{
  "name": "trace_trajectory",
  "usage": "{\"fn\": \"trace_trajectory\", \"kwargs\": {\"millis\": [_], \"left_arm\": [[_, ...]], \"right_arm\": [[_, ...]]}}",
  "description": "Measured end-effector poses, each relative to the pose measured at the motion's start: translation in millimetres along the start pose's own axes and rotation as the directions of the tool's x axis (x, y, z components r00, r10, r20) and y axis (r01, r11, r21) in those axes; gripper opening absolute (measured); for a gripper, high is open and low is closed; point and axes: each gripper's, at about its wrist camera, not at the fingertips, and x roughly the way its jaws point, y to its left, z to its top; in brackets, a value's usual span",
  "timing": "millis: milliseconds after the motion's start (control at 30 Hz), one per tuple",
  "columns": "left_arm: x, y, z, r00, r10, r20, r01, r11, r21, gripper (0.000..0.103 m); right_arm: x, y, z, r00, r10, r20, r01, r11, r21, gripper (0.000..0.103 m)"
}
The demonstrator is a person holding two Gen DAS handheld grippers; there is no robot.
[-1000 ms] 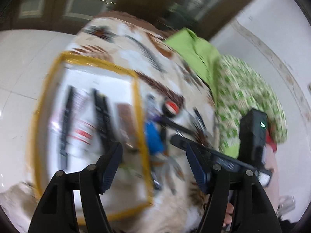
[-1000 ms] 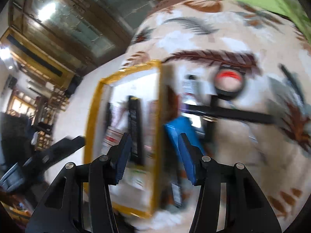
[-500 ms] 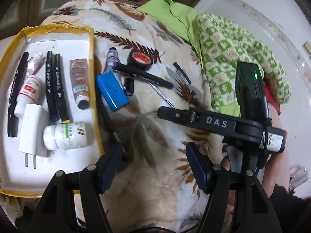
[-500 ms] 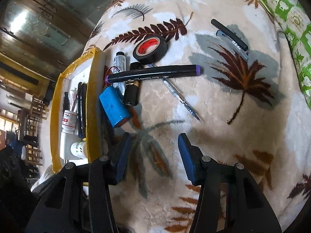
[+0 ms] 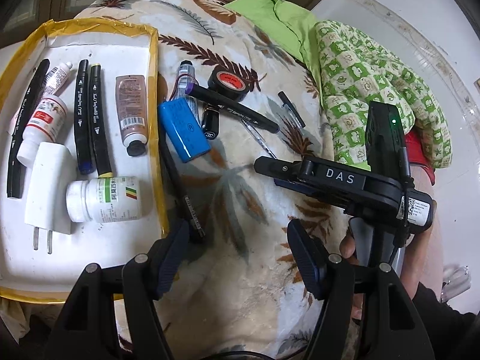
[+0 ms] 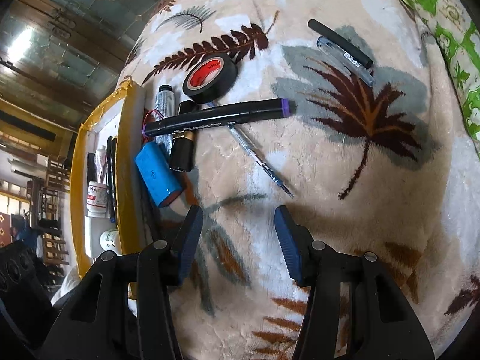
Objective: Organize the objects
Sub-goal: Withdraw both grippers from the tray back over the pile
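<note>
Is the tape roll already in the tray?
No, the tape roll lies on the blanket outside the tray, touching the purple-capped marker.

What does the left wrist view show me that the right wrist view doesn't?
Only the left wrist view shows the tray's full contents, like the brown tube and white charger, plus the right gripper from outside. Only the right wrist view shows that gripper's open jaws over bare blanket. Both show the blue battery pack, tape roll and purple-capped marker.
</note>
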Motion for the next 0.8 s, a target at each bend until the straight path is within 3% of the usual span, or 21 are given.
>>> {"fn": "trace_trajectory", "kwargs": {"millis": [233, 467, 667, 800], "left_arm": [[-10, -5, 0, 0.999, -0.023, 0.038, 0.022, 1.000, 0.020, 0.068], [-17, -5, 3, 0.996, -0.059, 0.066, 0.058, 0.998, 0.014, 0.068], [-21, 1, 7, 0.994, -0.070, 0.081, 0.071, 0.997, -0.011, 0.068], [-26, 7, 9, 0.992, -0.083, 0.099, 0.087, 0.996, -0.036, 0.068]], "right_arm": [[-7, -3, 2, 0.999, 0.043, 0.017, -0.043, 0.999, -0.004, 0.050], [-45, -12, 0, 0.993, 0.057, 0.106, -0.055, 0.998, -0.021, 0.050], [-40, -15, 3, 0.993, 0.053, 0.108, -0.048, 0.997, -0.053, 0.050], [-35, 5, 18, 0.989, 0.041, 0.139, -0.020, 0.988, -0.152, 0.050]]}}
